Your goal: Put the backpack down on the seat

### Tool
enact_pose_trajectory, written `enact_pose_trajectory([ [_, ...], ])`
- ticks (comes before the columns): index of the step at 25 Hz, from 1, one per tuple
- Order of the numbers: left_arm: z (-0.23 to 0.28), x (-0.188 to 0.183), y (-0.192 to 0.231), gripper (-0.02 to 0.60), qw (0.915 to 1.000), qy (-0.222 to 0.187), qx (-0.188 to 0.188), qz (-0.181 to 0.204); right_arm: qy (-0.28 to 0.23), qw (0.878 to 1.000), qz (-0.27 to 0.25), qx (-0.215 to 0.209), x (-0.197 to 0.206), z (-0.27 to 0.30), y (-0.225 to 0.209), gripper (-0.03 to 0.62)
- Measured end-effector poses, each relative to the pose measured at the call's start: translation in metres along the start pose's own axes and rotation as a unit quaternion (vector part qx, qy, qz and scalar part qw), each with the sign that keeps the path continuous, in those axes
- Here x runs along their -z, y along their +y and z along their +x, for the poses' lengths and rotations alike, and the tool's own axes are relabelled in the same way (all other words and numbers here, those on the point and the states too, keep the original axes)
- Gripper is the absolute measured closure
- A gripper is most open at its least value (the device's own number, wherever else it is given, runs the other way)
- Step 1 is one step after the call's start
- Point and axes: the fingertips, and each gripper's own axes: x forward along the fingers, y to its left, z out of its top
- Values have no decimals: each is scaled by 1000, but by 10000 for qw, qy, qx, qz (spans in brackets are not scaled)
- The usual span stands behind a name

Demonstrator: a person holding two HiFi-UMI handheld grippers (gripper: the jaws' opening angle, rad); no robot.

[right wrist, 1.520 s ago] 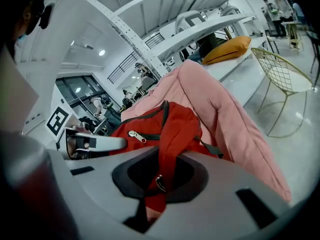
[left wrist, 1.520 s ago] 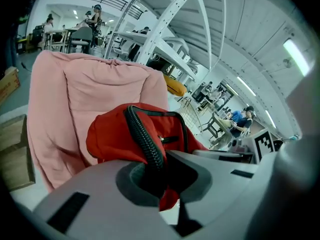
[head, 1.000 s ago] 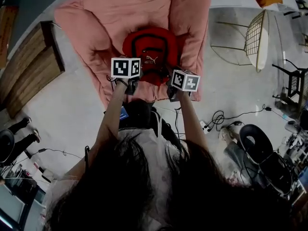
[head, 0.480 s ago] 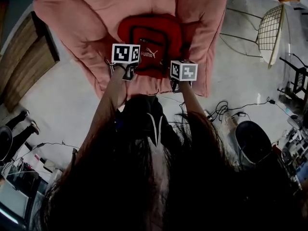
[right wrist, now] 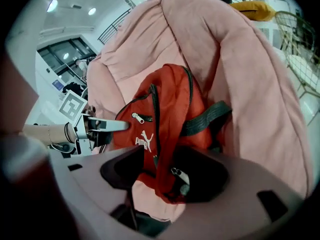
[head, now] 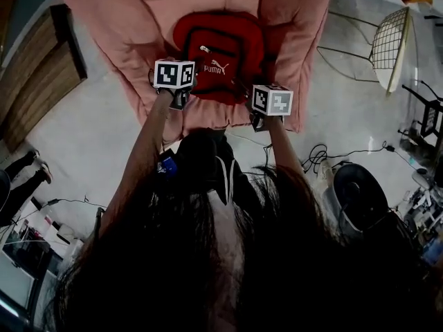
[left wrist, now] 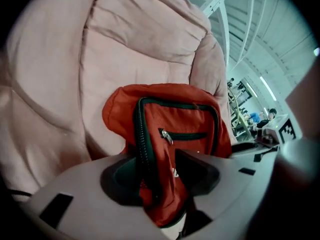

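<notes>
On the pink padded seat [head: 131, 40]: the red backpack [head: 220, 54], leaning against the back cushion, white logo [head: 215, 68] facing up in the head view. Left gripper [left wrist: 160, 176] low at the bag's left bottom edge, jaws just opened and spread, with a fold of red cloth and the black zip line [left wrist: 142, 149] loose between them, not pinched. Right gripper [right wrist: 165, 174] at the right bottom corner, jaws likewise just opened wide, red corner and a silver zip pull [right wrist: 181, 176] lying in the gap, unpressed. Dark strap [right wrist: 205, 119] across the bag's right side. Wire chair [head: 387, 40] well apart on the grey floor [head: 90, 137].
</notes>
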Motion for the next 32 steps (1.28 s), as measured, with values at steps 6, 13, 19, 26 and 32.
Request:
enact_pose_trajectory([
  [6,-59,1,-8,400,9984,-535,-51,175,-361,9992,-169,87,11,-50,3,356],
  [13,-132,1,-84,402,9885,-1263,411,727,-1344,9906,-205,-151,17,-127,35,358],
  [19,-190,9,-160,402,9763,-1856,703,867,-1986,9787,-454,-266,32,-191,74,368],
  [26,-242,39,-232,426,9653,-2234,1060,842,-2542,9643,-576,-469,53,-257,115,448],
  [32,-282,90,-273,433,9593,-2306,1571,437,-2865,9538,-667,-610,96,-303,137,491],
])
